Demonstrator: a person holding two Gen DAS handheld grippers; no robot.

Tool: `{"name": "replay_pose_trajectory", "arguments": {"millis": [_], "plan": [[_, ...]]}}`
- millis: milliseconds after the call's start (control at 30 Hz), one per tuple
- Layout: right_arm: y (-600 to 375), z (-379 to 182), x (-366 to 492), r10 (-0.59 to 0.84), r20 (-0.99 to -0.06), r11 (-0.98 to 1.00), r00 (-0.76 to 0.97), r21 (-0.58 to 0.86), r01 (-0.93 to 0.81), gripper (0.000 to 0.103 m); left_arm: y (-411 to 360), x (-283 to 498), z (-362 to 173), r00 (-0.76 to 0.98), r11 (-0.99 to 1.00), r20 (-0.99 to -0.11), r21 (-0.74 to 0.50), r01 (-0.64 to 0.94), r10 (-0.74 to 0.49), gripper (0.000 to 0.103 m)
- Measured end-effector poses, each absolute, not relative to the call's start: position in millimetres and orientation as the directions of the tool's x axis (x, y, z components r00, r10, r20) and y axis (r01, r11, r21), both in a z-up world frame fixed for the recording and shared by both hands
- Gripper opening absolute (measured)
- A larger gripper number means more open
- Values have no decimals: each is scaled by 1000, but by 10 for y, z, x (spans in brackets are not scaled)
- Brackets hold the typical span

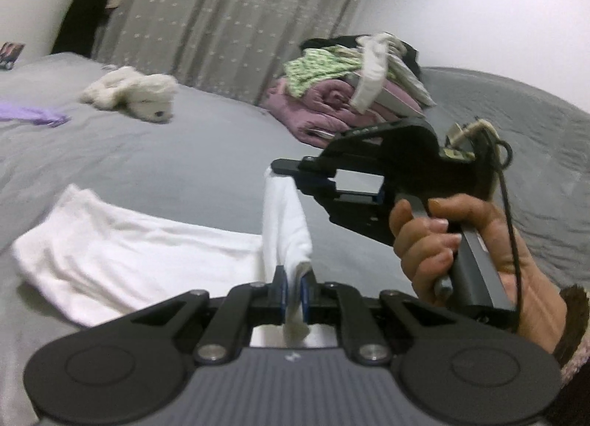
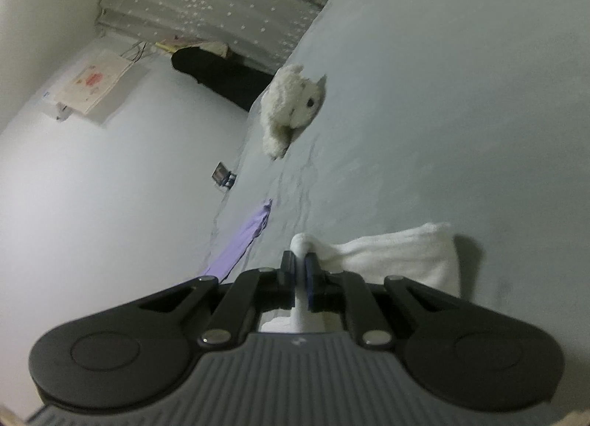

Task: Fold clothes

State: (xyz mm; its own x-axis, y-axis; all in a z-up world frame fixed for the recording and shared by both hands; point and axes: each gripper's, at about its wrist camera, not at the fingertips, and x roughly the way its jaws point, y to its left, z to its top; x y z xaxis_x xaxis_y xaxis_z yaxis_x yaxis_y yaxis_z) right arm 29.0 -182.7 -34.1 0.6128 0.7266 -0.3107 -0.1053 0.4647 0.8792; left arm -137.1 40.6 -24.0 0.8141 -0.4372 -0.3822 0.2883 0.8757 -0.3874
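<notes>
Grey bed (image 1: 184, 153); both claws pinching white garment (image 1: 121, 260).

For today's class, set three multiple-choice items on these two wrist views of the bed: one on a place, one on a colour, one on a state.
1. Where does the fluffy cream plush toy lie?
A. on the grey bedsheet
B. on the pile of folded clothes
C. on the floor

2. What colour is the thin garment at the far left edge of the bed?
A. green
B. lilac
C. black

3. How does the left gripper stand toward the white cloth?
A. open above it
B. shut on it
C. away from it

Answers:
1 A: the toy rests on bare sheet, apart from the pile.
2 B: it shows pale purple in both views.
3 B: white fabric is pinched between its blue pads; the right gripper grips the cloth too.
</notes>
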Motion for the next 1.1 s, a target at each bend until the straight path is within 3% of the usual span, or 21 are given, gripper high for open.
{"name": "replay_pose_trajectory", "arguments": {"millis": [567, 1100], "plan": [[-1409, -345, 126, 736, -338, 502, 586, 854, -139, 10, 1112, -1399, -377, 840, 883, -409, -440, 161, -357, 7], [-646, -433, 253, 729, -374, 543, 573, 826, -150, 10, 1588, -1424, -444, 865, 909, -440, -415, 42, -240, 7]]}}
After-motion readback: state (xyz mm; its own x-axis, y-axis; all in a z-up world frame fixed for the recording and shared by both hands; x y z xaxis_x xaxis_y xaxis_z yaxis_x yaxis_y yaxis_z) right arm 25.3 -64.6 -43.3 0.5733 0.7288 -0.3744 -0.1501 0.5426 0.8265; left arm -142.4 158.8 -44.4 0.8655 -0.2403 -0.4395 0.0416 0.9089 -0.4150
